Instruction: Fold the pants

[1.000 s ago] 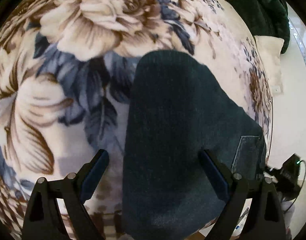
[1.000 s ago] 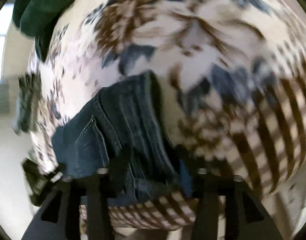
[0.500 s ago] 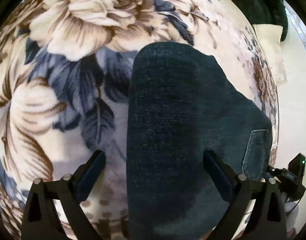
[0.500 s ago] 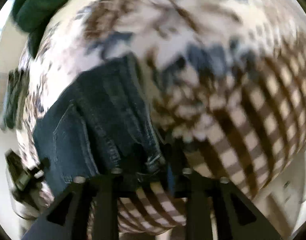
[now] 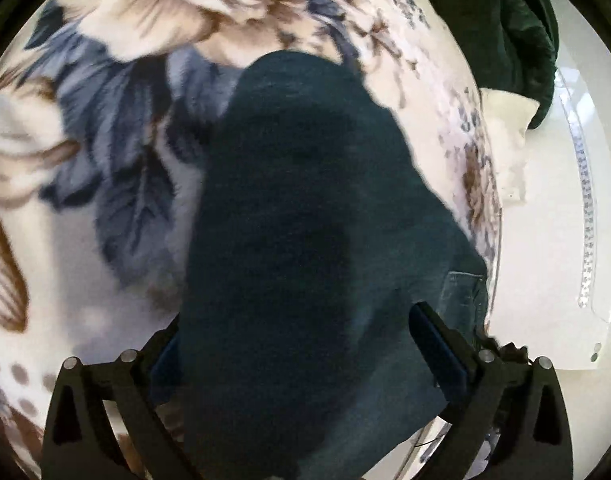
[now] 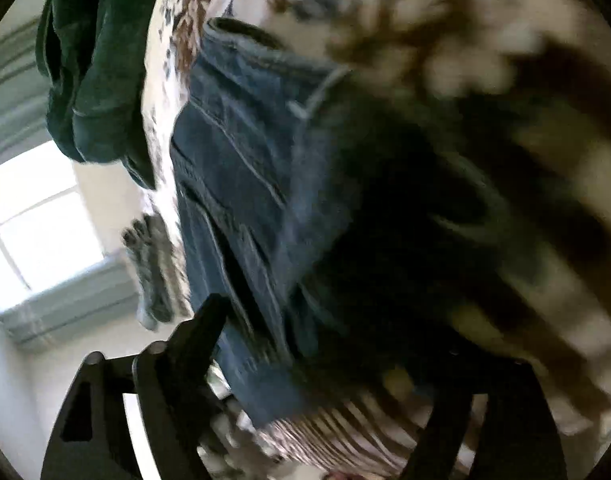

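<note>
1. Left wrist view: jeans (image 5: 301, 248) fill the centre and bottom of the frame, folded into a dark slab on the floral blanket (image 5: 117, 152); rounded far end sits upper centre, back pocket (image 5: 461, 300) shows at lower right near the blanket edge.
2. Left gripper (image 5: 301, 356): jaws spread wide, one finger each side of the jeans at the bottom of the frame; pads do not press the denim; the right finger (image 5: 437, 344) lies over the cloth, the left one is partly hidden behind its edge.
3. Right wrist view, heavily blurred: jeans (image 6: 257, 168) run from upper centre down to bottom centre; waistband and seams readable at upper left of the denim, right half is in deep shadow.
4. Right gripper (image 6: 329, 364): jaws opening; denim lies between them, no pinch visible; left finger (image 6: 193, 344) clear of the cloth at lower left, right finger lost in blur and shadow.
5. Background: green cloth (image 6: 97, 72) heaped at upper left in the right view, upper right in the left view (image 5: 501, 28); window (image 6: 37, 232) at left; white floor (image 5: 553, 240) at right edge of the left view; cream pillow (image 5: 505, 128) just under the green cloth.
</note>
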{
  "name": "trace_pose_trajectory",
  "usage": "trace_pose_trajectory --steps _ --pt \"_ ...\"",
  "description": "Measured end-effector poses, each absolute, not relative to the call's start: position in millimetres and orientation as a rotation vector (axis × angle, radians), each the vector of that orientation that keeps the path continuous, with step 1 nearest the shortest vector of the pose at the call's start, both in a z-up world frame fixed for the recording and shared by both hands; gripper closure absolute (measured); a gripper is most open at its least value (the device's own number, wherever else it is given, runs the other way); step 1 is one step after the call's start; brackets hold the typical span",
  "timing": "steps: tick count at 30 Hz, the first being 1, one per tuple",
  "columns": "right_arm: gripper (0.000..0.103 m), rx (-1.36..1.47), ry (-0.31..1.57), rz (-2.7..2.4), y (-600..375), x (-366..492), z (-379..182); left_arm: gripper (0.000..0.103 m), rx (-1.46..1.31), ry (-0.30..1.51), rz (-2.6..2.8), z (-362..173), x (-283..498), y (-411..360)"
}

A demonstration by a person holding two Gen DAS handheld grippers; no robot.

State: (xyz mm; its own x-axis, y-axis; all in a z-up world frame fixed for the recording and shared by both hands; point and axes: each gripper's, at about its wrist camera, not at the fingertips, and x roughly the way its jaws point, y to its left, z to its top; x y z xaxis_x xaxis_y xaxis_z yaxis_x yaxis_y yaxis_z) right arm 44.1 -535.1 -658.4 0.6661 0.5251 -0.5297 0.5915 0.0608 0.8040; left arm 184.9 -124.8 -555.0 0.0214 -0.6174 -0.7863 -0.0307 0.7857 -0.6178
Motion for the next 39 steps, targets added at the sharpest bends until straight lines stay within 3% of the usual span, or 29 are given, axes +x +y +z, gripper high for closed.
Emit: trace_pose_trajectory --steps 4,8,11,12,13,14,16,22,27,39 --pt "0.021 1.648 0.781 0.074 -531 62 -636 0.0 -0.577 1.498 -0.482 -559 192 -127" --pt "0.019 1.487 1.01 0.031 -515 76 -646 0.001 -0.617 1.507 -0.479 -569 196 -125" --pt "0.021 1.541 1.012 0.043 -511 72 -666 0.001 -0.585 1.505 -0.494 -564 195 -128" --pt "0.021 1.554 1.004 0.042 -511 74 -667 0.005 -0.572 1.481 -0.506 -560 193 -129" --pt "0.028 1.561 0.994 0.037 -511 76 -666 0.015 -0.565 1.46 -0.514 -556 191 -129" --pt "0.045 1.552 0.973 0.014 -510 79 -662 0.022 -0.551 1.452 -0.51 -554 190 -128" --pt "0.064 1.532 0.949 -0.002 -506 84 -656 0.051 -0.561 1.444 -0.491 -551 188 -119" --pt "0.072 1.458 0.952 -0.047 -487 88 -631 0.07 -0.54 1.41 -0.52 -527 183 -116" --pt "0.074 1.428 0.956 -0.033 -462 82 -602 0.076 -0.509 1.38 -0.576 -490 185 -125" --pt "0.075 1.302 0.934 0.072 -401 148 -483 0.076 -0.526 1.264 -0.645 -373 231 -100"
